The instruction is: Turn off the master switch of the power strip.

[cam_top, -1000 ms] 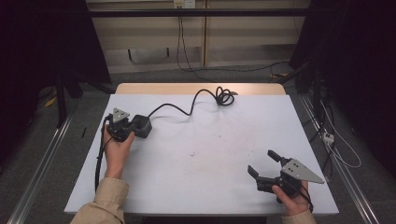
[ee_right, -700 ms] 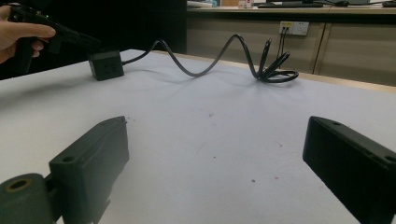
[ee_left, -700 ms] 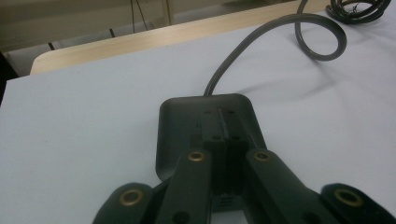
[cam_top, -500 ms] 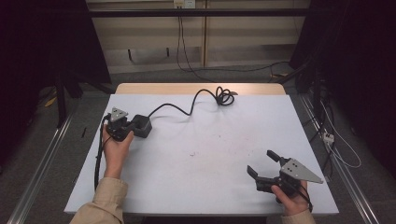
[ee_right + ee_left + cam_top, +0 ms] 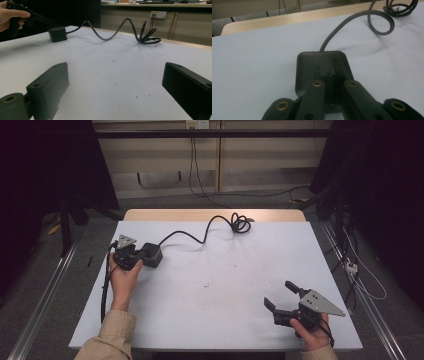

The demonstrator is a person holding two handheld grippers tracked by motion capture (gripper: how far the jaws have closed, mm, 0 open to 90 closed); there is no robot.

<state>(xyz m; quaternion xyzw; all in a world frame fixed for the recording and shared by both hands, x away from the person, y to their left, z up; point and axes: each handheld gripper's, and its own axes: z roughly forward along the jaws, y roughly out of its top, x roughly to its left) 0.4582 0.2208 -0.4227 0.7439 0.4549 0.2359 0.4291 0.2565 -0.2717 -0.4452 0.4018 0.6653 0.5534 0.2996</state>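
no readable text, labels, brands, numbers or signs on anything

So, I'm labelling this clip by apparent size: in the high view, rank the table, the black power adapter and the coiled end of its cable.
1. table
2. power adapter
3. coiled cable end, close to the adapter in looks, and farther from the camera, so this ranking is unsure.

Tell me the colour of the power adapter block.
Black power adapter block, clearest in the left gripper view.
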